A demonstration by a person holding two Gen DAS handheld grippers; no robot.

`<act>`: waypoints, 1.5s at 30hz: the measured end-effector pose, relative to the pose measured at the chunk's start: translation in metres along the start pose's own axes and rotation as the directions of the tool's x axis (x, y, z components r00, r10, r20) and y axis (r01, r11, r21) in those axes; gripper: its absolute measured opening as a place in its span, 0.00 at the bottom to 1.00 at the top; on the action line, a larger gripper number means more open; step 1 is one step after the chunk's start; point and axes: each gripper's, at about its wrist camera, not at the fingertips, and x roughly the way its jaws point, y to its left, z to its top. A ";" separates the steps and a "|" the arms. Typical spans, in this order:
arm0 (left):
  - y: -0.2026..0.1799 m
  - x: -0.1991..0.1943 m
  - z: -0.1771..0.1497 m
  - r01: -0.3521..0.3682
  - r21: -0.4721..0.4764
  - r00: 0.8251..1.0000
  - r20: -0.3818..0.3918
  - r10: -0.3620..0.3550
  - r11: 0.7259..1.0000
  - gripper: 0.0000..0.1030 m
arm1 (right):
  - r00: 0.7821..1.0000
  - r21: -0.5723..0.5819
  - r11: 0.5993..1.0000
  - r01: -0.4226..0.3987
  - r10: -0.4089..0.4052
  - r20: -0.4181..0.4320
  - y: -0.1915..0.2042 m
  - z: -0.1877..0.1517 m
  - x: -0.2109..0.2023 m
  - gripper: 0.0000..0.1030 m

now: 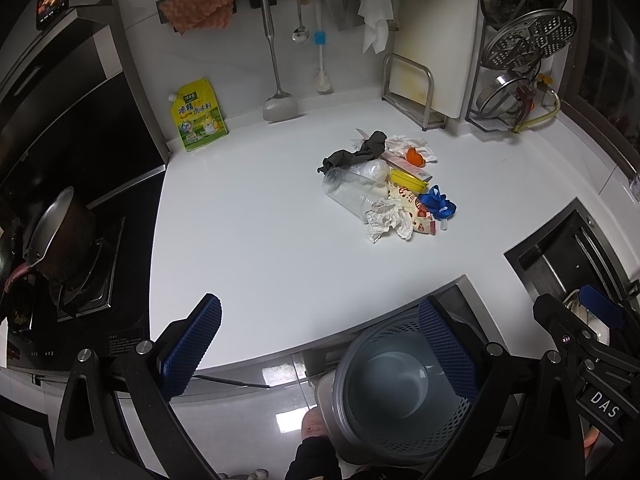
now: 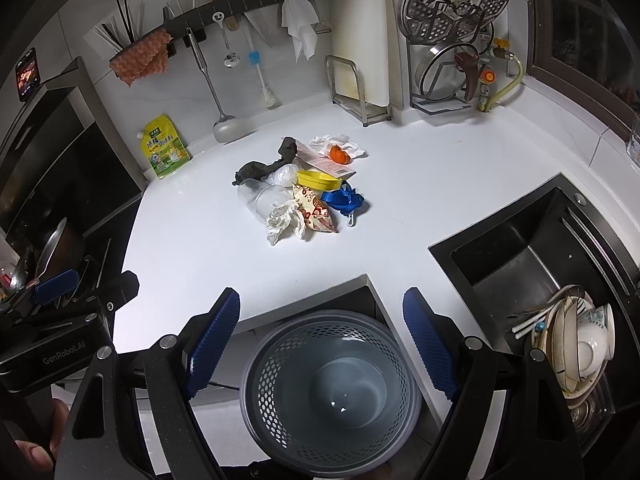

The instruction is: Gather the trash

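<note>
A: Nearest: grey perforated plastic waste basket [image 2: 332, 380], below the white countertop [image 2: 200, 248] edge, nothing inside. Left gripper [image 1: 320, 344] and right gripper [image 2: 322, 344] both spread wide, holding nothing.

B: Trash pile [image 2: 298, 192] mid-counter, left to right: dark rag [image 2: 260, 166], clear plastic cup [image 2: 260, 200] on its side, crumpled white tissue [image 2: 284, 220], yellow lid [image 2: 318, 179], blue ribbon [image 2: 344, 198].

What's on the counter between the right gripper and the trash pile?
Only bare white countertop lies between the right gripper and the trash pile; the right wrist view shows it. The grey bin sits below, off the counter.
</note>
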 end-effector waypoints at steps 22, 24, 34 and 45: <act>0.014 0.110 0.035 0.003 -0.009 0.997 -0.072 -0.004 1.000 0.94 | 0.993 0.032 0.998 0.046 -0.042 -0.113 -0.030 0.030 0.104 0.78; 0.012 0.124 0.042 0.014 -0.012 0.999 -0.048 -0.015 1.000 0.94 | 0.993 0.034 0.998 0.054 -0.050 -0.110 -0.036 0.037 0.119 0.78; -0.012 0.180 0.062 0.091 0.019 0.995 0.036 -0.092 0.996 0.94 | 0.994 0.063 0.996 0.065 -0.059 -0.094 -0.055 0.075 0.194 0.78; -0.020 0.206 0.068 0.142 0.028 0.989 0.047 -0.143 0.990 0.94 | 0.994 0.038 0.998 0.052 -0.048 -0.102 -0.065 0.099 0.253 0.77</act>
